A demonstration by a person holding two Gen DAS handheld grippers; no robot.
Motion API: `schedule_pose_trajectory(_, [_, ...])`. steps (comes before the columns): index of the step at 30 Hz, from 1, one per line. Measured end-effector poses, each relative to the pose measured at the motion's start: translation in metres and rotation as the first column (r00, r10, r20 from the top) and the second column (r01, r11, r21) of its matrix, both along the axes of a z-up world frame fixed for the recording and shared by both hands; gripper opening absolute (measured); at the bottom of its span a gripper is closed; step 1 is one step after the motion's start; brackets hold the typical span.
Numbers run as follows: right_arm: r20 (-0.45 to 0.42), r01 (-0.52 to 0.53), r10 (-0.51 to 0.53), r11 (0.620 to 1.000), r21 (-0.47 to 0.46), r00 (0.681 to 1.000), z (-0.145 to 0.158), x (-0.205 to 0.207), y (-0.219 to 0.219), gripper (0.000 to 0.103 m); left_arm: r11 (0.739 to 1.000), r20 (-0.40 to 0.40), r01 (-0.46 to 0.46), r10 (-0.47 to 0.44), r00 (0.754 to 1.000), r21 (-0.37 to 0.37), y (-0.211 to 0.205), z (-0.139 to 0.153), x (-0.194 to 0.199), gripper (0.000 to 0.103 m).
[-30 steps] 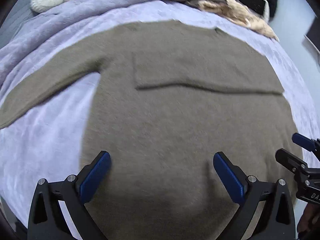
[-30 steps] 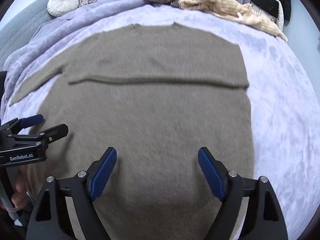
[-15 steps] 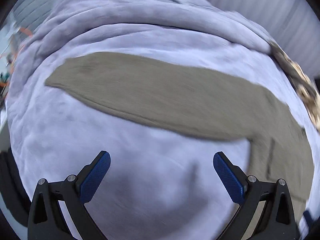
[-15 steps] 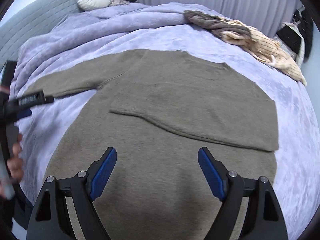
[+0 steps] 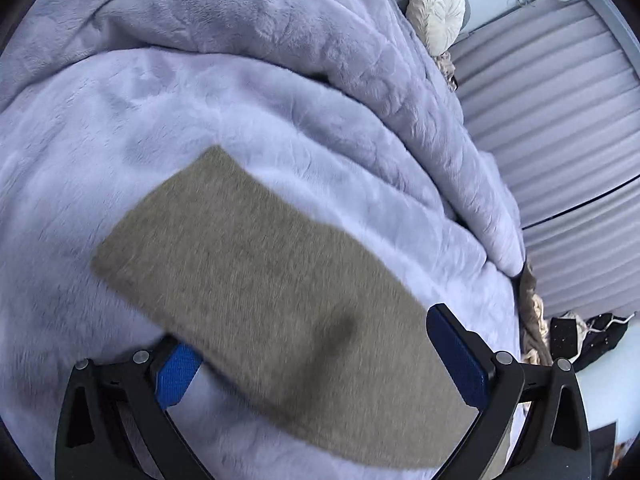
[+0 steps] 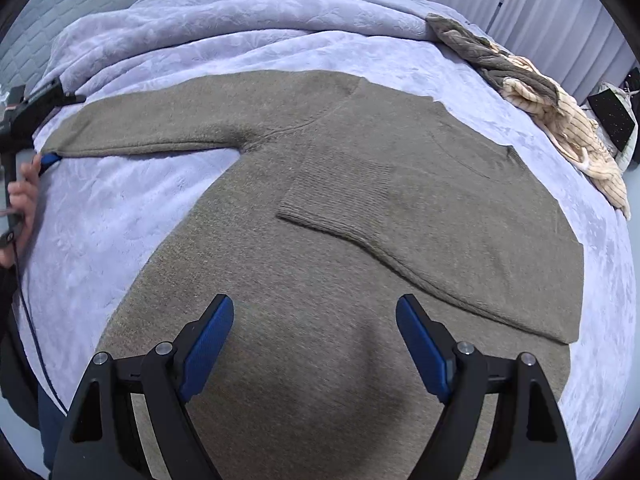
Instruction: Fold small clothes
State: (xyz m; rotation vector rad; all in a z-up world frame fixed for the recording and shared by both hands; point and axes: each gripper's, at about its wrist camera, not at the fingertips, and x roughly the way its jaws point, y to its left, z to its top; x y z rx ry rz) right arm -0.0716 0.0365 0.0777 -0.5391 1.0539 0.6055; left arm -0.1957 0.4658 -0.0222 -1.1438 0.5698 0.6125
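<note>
An olive-brown sweater (image 6: 320,280) lies flat on the lilac blanket (image 6: 120,216). One sleeve (image 6: 420,236) is folded across its chest. The other sleeve (image 5: 256,280) stretches out to the left, ending in the cuff (image 6: 68,140). My left gripper (image 5: 308,332) stands open astride that sleeve near the cuff. One blue pad (image 5: 176,368) is partly hidden under the cloth's edge, the other pad (image 5: 456,360) is beside it. In the right wrist view the left gripper (image 6: 44,128) is at the far left, held by a hand (image 6: 24,192). My right gripper (image 6: 316,344) hangs open over the sweater's lower body, holding nothing.
A heap of other clothes (image 6: 540,96) lies at the bed's far right edge, with a black item (image 6: 612,120) beyond it. The blanket bunches into a thick ridge (image 5: 360,60) behind the sleeve. A round cream cushion (image 5: 436,12) rests by the grey headboard, and curtains (image 5: 560,120) hang behind.
The left gripper has swung from the sweater's lower body out along the spread sleeve to its cuff, rolling as it went. The right gripper shifted left over the body, still open.
</note>
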Motion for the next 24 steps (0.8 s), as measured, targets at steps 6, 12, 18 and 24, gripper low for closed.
schedule_pose_trajectory(6, [-0.021, -0.016, 0.016, 1.0, -0.007, 1.0, -0.006, 0.006, 0.021, 0.086, 0.999, 0.004, 0.036, -0.036, 0.999, 0.014, 0.008, -0.004, 0.016, 0.014])
schedule_pose_trajectory(12, [-0.023, -0.002, 0.002, 1.0, 0.027, 1.0, -0.002, 0.037, 0.046, 0.086, 0.996, -0.011, 0.024, -0.023, 1.0, 0.087, 0.005, 0.011, 0.006, 0.006])
schedule_pose_trajectory(18, [-0.032, 0.074, -0.072, 0.994, 0.082, 0.997, -0.005, 0.089, 0.09, 0.086, 0.958, -0.193, 0.08, -0.027, 0.981, 0.274, -0.022, 0.046, 0.017, 0.006])
schedule_pose_trajectory(24, [-0.07, 0.182, -0.18, 0.983, 0.024, 0.981, -0.038, 0.128, 0.136, 0.086, 0.951, -0.209, 0.093, -0.031, 0.977, 0.295, -0.024, 0.062, 0.016, 0.006])
